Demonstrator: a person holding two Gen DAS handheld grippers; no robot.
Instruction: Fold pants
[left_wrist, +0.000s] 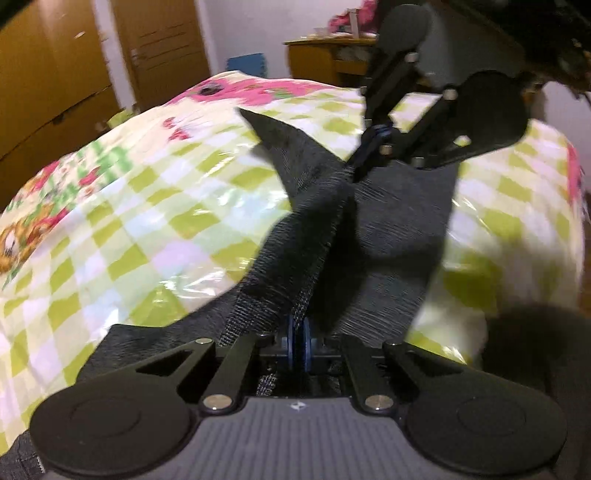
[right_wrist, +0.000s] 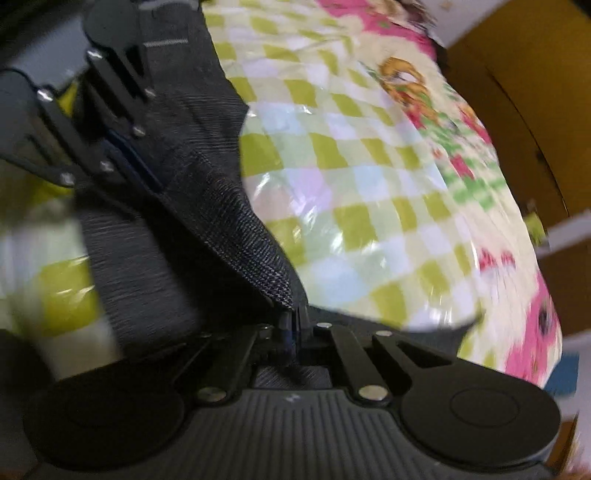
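**Both grippers clamped on one lifted edge**

Left black two-finger gripper and right black two-finger gripper each pinch the dark grey woven pants, whose gathered edge runs as a band between them above the glossy green-checked floral table cover. Neither hand seems nearer. No container shows.
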